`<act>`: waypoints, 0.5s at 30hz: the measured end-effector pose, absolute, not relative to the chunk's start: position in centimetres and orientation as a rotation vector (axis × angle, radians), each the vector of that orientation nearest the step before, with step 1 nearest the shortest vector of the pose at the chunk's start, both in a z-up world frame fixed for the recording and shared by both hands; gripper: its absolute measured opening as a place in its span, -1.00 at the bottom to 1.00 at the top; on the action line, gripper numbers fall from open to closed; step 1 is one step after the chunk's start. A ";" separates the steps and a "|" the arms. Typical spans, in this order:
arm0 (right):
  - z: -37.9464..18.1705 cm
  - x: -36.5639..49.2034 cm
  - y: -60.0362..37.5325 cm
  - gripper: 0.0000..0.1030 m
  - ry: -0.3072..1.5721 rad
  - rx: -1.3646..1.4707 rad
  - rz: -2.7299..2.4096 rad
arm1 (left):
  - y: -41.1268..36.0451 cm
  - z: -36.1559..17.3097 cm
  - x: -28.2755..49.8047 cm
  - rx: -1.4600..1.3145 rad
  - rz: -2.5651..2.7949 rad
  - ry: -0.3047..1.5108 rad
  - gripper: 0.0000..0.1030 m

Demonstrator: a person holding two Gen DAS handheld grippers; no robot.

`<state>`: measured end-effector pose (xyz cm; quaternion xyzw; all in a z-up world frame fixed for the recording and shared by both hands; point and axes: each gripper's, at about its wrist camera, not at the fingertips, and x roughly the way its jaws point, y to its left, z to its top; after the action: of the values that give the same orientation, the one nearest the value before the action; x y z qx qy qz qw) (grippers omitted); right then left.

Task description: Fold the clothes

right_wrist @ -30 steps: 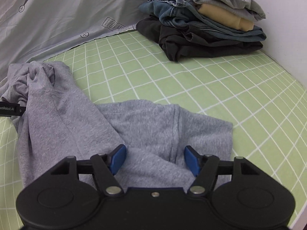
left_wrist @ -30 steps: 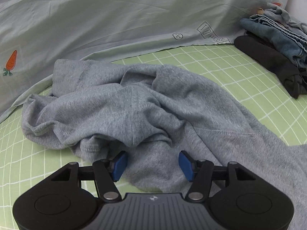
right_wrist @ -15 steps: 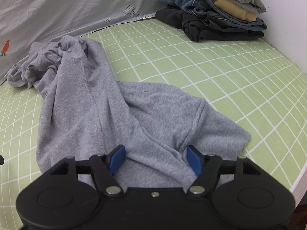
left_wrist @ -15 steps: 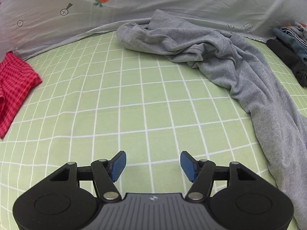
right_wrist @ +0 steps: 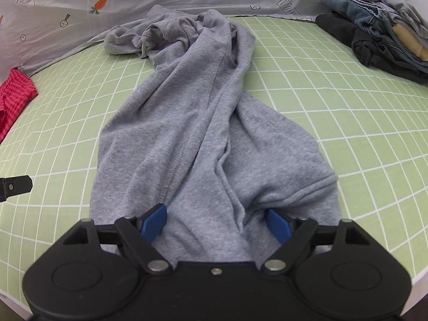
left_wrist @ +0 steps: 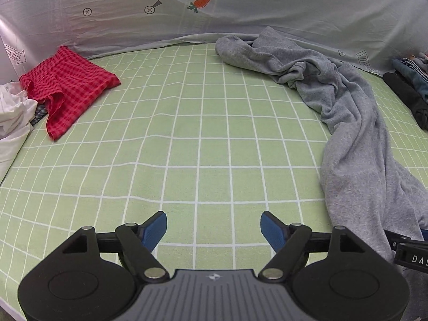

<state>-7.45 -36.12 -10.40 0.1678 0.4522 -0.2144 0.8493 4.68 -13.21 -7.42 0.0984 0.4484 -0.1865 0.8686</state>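
A grey sweatshirt (right_wrist: 203, 123) lies stretched out long on the green checked sheet (left_wrist: 187, 139), its far end bunched against the pale printed cloth. My right gripper (right_wrist: 214, 214) hangs over its near hem. Its jaws are opening, and the cloth lies loose between the blue pads (right_wrist: 153, 220) without being pinched. My left gripper (left_wrist: 214, 219) is over bare sheet to the left of the sweatshirt (left_wrist: 355, 133), jaws opening with nothing between them. The tip of the left gripper (right_wrist: 16, 188) shows at the left edge of the right wrist view.
A red checked garment (left_wrist: 67, 88) and a white cloth (left_wrist: 10, 115) lie at the far left. A pile of folded clothes (right_wrist: 382, 32) sits at the far right corner. The pale printed cloth (left_wrist: 214, 8) rises behind. The bed edge (right_wrist: 417, 270) runs near right.
My left gripper left the sweatshirt and swung left over bare sheet, bringing the red garment into view. The right gripper drew back, the sweatshirt now lies stretched long. Both jaws stand wider.
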 end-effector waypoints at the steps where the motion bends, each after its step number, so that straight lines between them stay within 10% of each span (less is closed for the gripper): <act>1: -10.3 -8.1 -36.7 0.83 0.946 0.368 -0.450 | -13.5 -7.2 4.3 0.204 -0.388 0.933 0.56; 15: -11.7 -13.2 -46.0 1.00 0.945 0.173 -0.536 | -25.4 -5.4 -1.0 0.246 -0.484 0.919 0.66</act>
<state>-13.22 -46.00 -11.71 0.0823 0.4489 -0.2545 0.8526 -0.99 -25.40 -5.45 0.1174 0.4381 -0.2305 0.8609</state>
